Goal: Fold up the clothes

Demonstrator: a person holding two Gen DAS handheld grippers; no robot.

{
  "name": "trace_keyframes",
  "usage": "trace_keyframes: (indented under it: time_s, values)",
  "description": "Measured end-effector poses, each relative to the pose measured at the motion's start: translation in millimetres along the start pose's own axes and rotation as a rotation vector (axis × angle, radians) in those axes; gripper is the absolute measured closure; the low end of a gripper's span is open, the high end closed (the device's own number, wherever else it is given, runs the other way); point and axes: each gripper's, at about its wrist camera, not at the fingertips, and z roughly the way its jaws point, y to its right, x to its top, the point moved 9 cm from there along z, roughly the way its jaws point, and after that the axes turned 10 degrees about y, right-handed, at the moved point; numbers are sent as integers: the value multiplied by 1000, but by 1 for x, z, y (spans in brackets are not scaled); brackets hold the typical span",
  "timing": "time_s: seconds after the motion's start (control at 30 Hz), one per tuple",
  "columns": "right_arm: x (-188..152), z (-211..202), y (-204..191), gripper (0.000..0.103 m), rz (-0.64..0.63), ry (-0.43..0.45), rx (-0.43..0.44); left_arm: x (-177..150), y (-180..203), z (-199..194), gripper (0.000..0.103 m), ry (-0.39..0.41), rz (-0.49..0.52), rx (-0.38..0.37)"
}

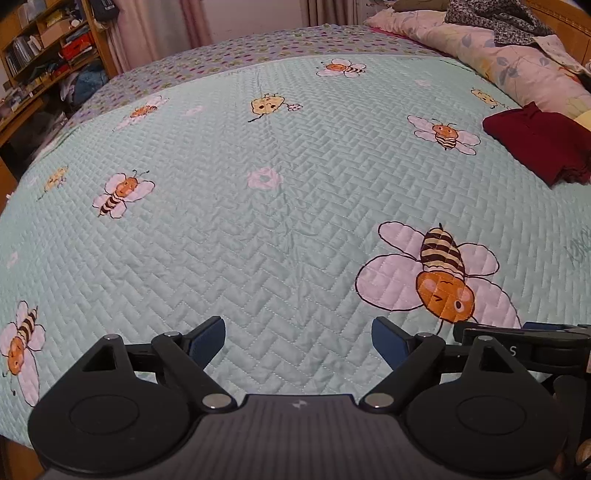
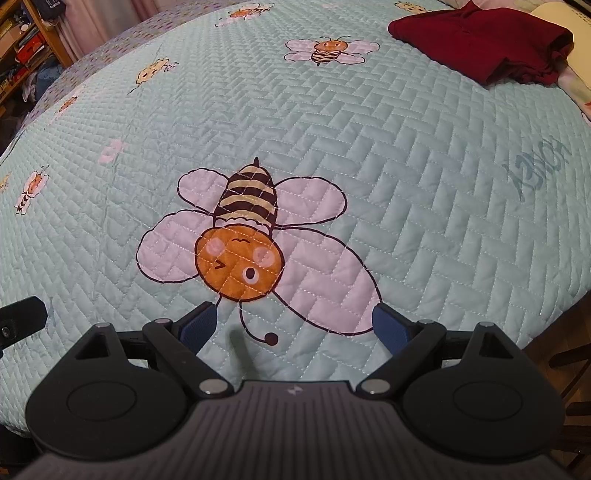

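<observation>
With the left tool and right tool both spread open and empty over the mint-green quilted bee-print bedspread, reach next for the dark red folded cloth garment, gripping its near edge squarely.

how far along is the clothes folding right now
Done, as far as it looks: one dark red garment lies folded on the bee-print quilt near the pillows. In hand: nothing; the left claw and right claw are both open and hold nothing, over bare quilt. Left: possibly the grey knit clothes heaped by the headboard.
</observation>
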Motion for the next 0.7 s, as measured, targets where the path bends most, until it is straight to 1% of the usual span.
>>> trace_keyframes:
  time_s: [0.1, 0.17, 0.23, 0.33, 0.7]
  values:
    - [0, 0, 0, 12, 0, 1, 2, -1, 3, 0, 17, -24, -17, -53]
    - [1, -1, -1, 12, -1, 2, 3, -3, 4, 2, 17, -36, -24, -64]
    - [1, -1, -1, 12, 0, 3, 4, -5, 3, 4, 17, -45, -25, -56]
    - [1, 0, -1, 12, 1, 3, 3, -7, 2, 7, 16, -67, -43, -70]
    - [-1, 1, -1, 12, -3, -5, 0, -8, 0, 10, 14, -86, -51, -82]
